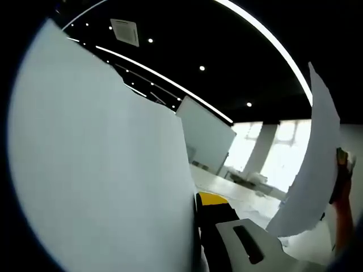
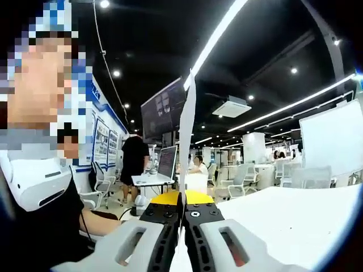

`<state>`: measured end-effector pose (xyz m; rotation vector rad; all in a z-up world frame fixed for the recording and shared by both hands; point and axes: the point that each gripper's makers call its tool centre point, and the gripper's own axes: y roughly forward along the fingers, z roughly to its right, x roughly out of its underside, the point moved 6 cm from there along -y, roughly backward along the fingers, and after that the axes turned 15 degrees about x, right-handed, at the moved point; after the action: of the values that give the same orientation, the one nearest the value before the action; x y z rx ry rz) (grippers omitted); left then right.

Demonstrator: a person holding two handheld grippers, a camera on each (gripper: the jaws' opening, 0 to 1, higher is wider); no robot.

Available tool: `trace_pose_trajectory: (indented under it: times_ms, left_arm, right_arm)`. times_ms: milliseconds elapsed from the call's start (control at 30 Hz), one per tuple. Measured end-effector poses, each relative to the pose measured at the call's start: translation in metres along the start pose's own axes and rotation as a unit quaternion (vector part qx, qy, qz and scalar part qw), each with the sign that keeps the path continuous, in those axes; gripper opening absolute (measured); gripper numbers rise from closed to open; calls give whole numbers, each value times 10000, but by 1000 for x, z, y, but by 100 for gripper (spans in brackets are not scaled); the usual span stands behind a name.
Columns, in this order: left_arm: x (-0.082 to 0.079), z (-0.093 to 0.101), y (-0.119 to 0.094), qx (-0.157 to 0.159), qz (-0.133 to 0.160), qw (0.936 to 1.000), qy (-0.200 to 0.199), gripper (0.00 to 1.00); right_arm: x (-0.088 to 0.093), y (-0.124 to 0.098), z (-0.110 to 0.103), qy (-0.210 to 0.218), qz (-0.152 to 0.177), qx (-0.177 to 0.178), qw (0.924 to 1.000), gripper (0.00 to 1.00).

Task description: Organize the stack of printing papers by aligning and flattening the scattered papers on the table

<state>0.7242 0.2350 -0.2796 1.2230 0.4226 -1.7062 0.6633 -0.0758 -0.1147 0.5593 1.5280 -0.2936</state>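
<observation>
A: The room is showing as a big open office under a black ceiling, with long light strips point(image 2: 218, 34) running across it and a white tabletop point(image 2: 295, 218) stretching off to the right in the right gripper view.

B: And the paper point(image 2: 187, 130)?

A: In the right gripper view it is standing edge-on, a thin white line rising straight up from between the jaws of the right tongs point(image 2: 182, 218). The jaws are pressing together on its lower edge, so the right tongs are pinching the paper, lifted off the tabletop.

B: The left side?

A: In the left gripper view a broad white sheet point(image 1: 102, 170) is covering most of the left half, its right edge dropping beside the one jaw that is showing. The left tongs point(image 1: 198, 226) are half hidden behind that sheet, so nobody can tell how they are set.

B: How many sheets is one counting?

A: Two white expanses in the left gripper view: the big near one and a curved sheet point(image 1: 312, 170) bowing at the right, gripped at its far edge by the other tongs point(image 1: 342, 175). Whether they are one stack is not clear.

B: Space around?

A: Open air is lying between the two sheets; people point(image 2: 135, 161) are standing and sitting well apart, near far desks and chairs point(image 2: 238, 181).
</observation>
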Motion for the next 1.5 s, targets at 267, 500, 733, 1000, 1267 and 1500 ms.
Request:
trace_pose_trajectory:
  times_ms: [267, 500, 733, 1000, 1267, 1500]
  left_arm:
    - [0, 4, 0, 5, 0, 10000, -10, 7]
    - [1, 6, 1, 3, -1, 10000, -8, 7]
    - [1, 8, 1, 4, 5, 10000, -19, 7]
    - [0, 10, 1, 8, 9, 10000, -26, 7]
    - [0, 9, 1, 13, 17, 10000, -41, 7]
    - [0, 10, 1, 16, 17, 10000, -46, 7]
  right_arm:
    - [11, 5, 1, 45, -359, 59, 9993, 0]
    - [15, 7, -7, -5, -507, -105, 9987, 0]
    - [17, 10, -12, 6, -573, -201, 9982, 0]
    - [16, 12, -19, -51, -626, -327, 9975, 0]
    - [17, 15, -17, 163, -617, -425, 9971, 0]
    - [33, 22, -4, 419, -930, -247, 9945, 0]
